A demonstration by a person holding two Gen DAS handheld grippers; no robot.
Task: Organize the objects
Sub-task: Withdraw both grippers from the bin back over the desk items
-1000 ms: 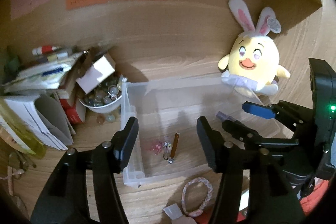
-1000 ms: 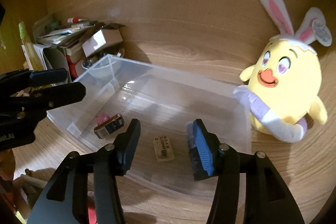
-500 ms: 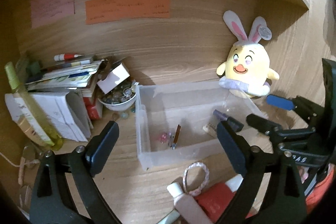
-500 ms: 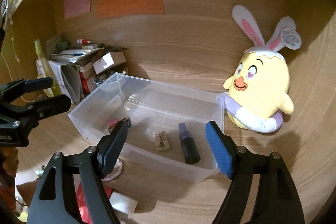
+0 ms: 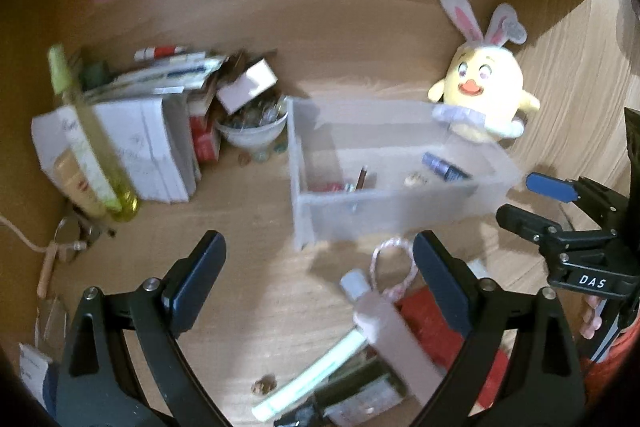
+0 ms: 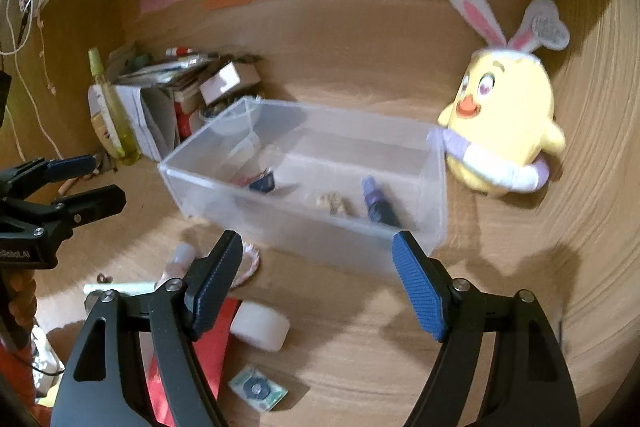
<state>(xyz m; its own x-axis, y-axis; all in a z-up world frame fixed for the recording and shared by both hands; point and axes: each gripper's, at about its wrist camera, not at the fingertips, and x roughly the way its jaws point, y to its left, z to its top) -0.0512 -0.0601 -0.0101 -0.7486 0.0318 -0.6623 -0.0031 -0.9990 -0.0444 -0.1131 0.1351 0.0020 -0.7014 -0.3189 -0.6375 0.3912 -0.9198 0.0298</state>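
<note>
Both grippers backed off clear bin [image 6: 304,227], jaws spread, empty (tape roll [image 6: 262,325] only in right view)

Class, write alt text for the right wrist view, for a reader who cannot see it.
The open right gripper hangs empty over a wooden desk, in front of a clear plastic bin that holds a small purple bottle and a few small items. A yellow chick plush with bunny ears sits right of the bin; the left gripper, also open, shows at the left edge.

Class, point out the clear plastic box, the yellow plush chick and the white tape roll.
Clear plastic box [image 6: 248,189], right wrist view, front wall.
Yellow plush chick [image 6: 516,107], right wrist view, belly.
White tape roll [image 6: 262,327], right wrist view, side.
</note>
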